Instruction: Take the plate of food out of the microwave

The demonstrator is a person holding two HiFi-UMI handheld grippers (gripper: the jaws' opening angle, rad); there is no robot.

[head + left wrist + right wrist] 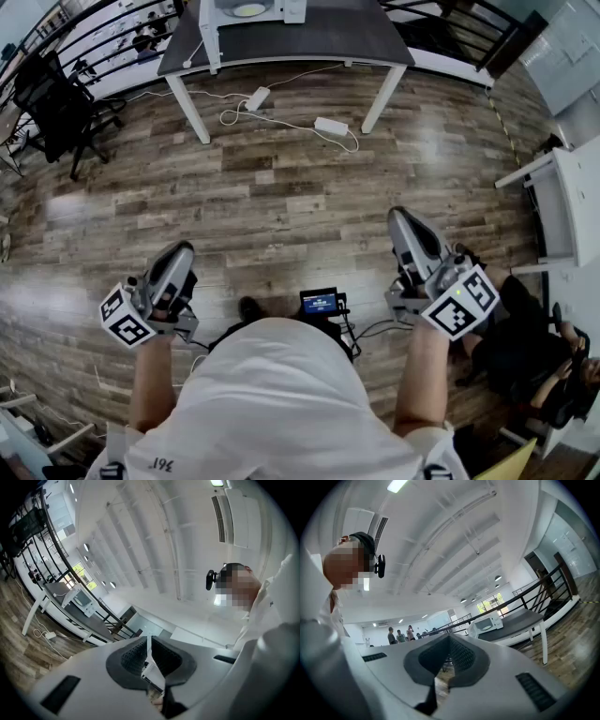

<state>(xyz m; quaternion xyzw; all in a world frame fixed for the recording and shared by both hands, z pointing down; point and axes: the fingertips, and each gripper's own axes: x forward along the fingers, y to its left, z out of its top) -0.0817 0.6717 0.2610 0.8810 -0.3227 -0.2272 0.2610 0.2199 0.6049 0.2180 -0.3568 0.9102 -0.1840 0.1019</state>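
Wood floor (pixel 281 187); white microwave (pixel 487 622) on far grey table (pixel 309 37); left tool (pixel 180 249), right tool (pixel 399 216) both closed, empty.

Bright ceiling lights; floor glare; strong fisheye edges.

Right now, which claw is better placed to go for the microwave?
Left, marginally: the microwave sits left of centre, nearer the left claw than the right claw. Both are shut and far off.
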